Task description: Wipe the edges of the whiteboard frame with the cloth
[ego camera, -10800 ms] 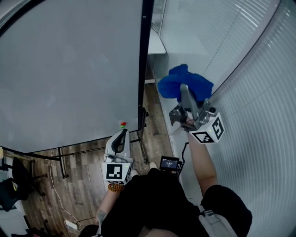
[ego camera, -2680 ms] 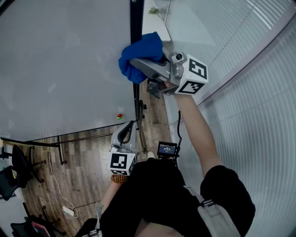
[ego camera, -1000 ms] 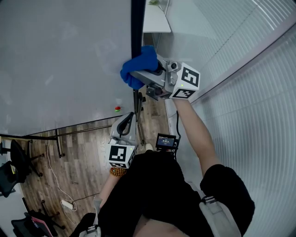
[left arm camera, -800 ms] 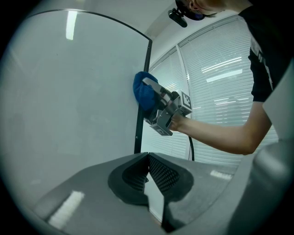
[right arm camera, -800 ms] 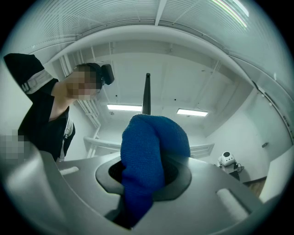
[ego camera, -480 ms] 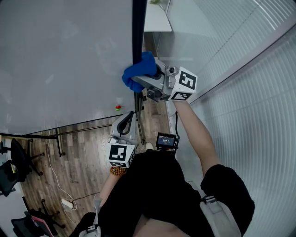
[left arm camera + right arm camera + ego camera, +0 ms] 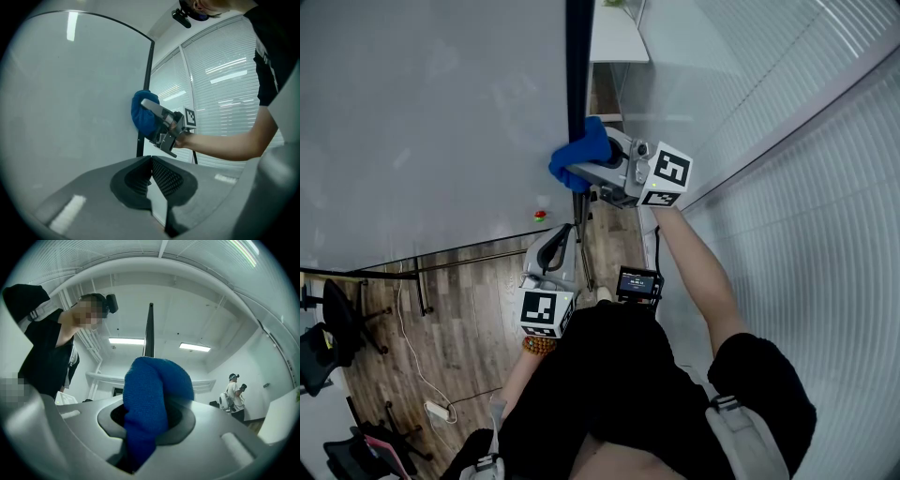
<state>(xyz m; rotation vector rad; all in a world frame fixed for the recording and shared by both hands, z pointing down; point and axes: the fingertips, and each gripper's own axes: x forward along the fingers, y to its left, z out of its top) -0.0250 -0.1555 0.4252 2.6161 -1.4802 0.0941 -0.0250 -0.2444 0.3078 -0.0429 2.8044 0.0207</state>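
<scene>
At the centre of the head view, our right gripper (image 7: 594, 171) is clenched on the blue cloth (image 7: 573, 160), which presses against the black vertical edge of the whiteboard frame (image 7: 577, 66). Below it, lower centre-left, our left gripper (image 7: 553, 257) hangs with its jaws closed together on nothing, apart from the frame.

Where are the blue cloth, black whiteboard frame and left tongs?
blue knitted cloth (image 7: 577, 161), head view, middle of the bunch.
black whiteboard frame (image 7: 578, 66), head view, upright bar above the cloth.
left tongs (image 7: 151, 161), left gripper view, where the shut tips meet.
</scene>
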